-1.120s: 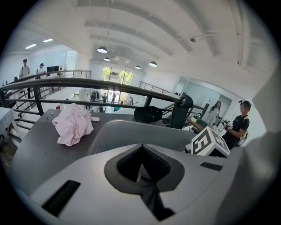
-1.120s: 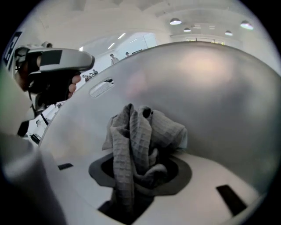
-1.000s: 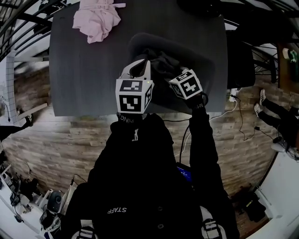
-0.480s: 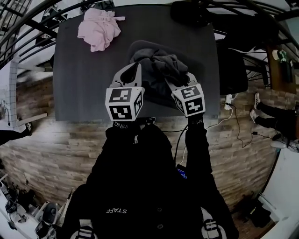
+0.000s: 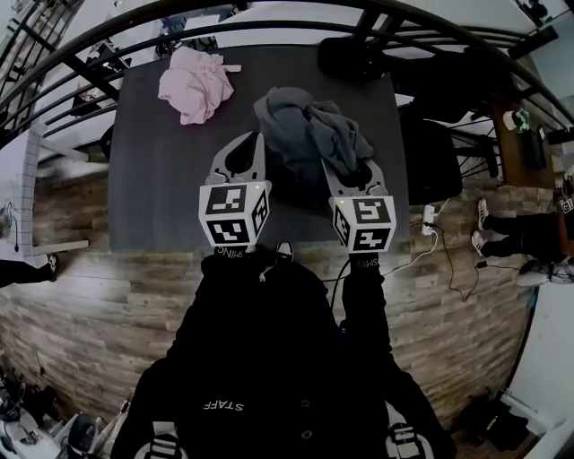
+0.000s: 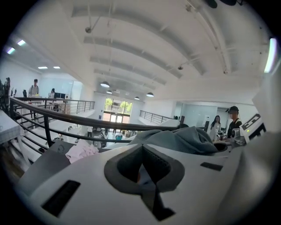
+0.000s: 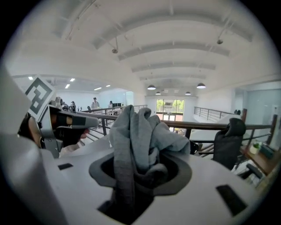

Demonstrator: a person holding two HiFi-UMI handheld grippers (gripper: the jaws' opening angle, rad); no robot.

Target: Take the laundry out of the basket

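A grey garment (image 5: 309, 130) hangs bunched above the dark table (image 5: 161, 179), and my right gripper (image 5: 334, 166) is shut on its lower folds. In the right gripper view the grey cloth (image 7: 140, 132) rises out of the closed pads of that gripper (image 7: 139, 176). Just left of the garment, my left gripper (image 5: 258, 136) has its fingers together; in its own view this gripper (image 6: 141, 169) holds nothing I can make out, with the grey garment (image 6: 175, 138) beyond it to the right. The dark basket (image 5: 303, 186) is mostly hidden under the cloth. A pink garment (image 5: 195, 82) lies at the table's far left.
A black railing (image 5: 269, 22) runs past the table's far edge. A black chair (image 5: 430, 152) stands right of the table and another dark seat back (image 5: 354, 54) behind it. Cables and a power strip (image 5: 429, 220) lie on the wooden floor. People stand far off.
Both grippers have risen together. The grey garment has come up out of the dark basket and now hangs in the air between them.
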